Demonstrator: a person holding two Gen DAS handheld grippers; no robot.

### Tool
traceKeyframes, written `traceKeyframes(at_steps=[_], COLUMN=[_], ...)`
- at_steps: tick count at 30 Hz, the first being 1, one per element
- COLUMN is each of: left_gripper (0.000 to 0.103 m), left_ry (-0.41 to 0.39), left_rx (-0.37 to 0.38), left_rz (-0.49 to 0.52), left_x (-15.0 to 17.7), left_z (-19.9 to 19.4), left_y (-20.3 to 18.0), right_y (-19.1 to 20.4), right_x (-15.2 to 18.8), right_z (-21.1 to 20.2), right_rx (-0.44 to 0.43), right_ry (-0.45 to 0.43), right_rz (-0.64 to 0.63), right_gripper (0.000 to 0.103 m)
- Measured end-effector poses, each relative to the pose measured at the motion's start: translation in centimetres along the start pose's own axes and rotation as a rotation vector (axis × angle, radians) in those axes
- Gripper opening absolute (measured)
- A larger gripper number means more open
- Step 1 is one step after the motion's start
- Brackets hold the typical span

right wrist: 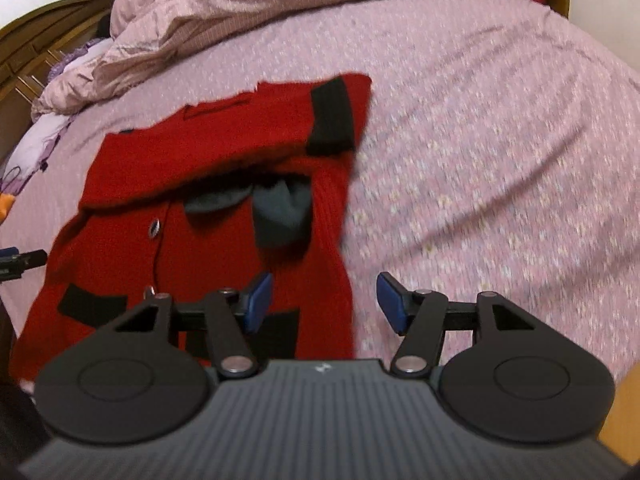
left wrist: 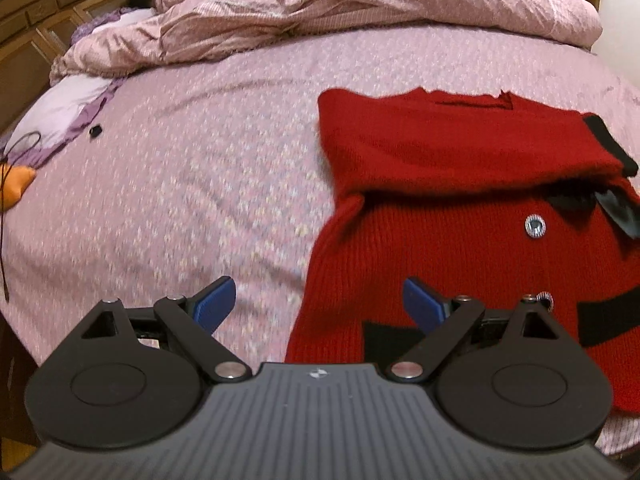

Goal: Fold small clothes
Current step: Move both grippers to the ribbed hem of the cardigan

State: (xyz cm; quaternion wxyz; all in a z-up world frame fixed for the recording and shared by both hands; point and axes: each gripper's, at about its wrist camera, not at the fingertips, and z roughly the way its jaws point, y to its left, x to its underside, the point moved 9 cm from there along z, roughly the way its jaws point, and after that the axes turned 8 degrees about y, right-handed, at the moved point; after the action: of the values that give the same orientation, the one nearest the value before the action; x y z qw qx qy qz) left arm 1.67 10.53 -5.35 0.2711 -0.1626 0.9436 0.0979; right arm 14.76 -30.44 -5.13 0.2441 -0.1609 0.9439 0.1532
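Note:
A small red knit cardigan (left wrist: 460,208) with black trim and silver buttons lies on the pink bed sheet (left wrist: 180,200). A sleeve with a black cuff is folded across its upper part. My left gripper (left wrist: 320,304) is open and empty, hovering over the cardigan's lower left edge. In the right wrist view the cardigan (right wrist: 200,216) lies left of centre, its black cuff (right wrist: 332,116) at the top right. My right gripper (right wrist: 324,300) is open and empty, above the cardigan's lower right edge. The tip of the left gripper (right wrist: 20,262) shows at the left edge.
A crumpled pink duvet (left wrist: 320,12) is piled at the far side of the bed. A lilac pillow (left wrist: 60,116) and an orange object (left wrist: 18,184) lie at the left. A wooden headboard (left wrist: 40,12) stands behind. A small black item (left wrist: 95,132) rests on the sheet.

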Motion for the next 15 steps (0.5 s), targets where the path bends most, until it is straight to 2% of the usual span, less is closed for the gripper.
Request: traceKeyframes(at_steps=[11, 15], left_gripper=[0.093, 0.093], left_ry=[0.088, 0.130], left_rx=[0.022, 0.073], left_rz=[-0.021, -0.056], left_x=[4.0, 5.1], left_z=[0.3, 0.9], left_y=[0.8, 0.9], right_y=[-0.3, 0.4], right_x=[3.1, 3.5], right_z=[0.3, 0.6], right_rx=[-0.011, -0.052], right_ry=[0.057, 0.075], right_rz=[-0.006, -0.014], right_gripper=[0.059, 0.059])
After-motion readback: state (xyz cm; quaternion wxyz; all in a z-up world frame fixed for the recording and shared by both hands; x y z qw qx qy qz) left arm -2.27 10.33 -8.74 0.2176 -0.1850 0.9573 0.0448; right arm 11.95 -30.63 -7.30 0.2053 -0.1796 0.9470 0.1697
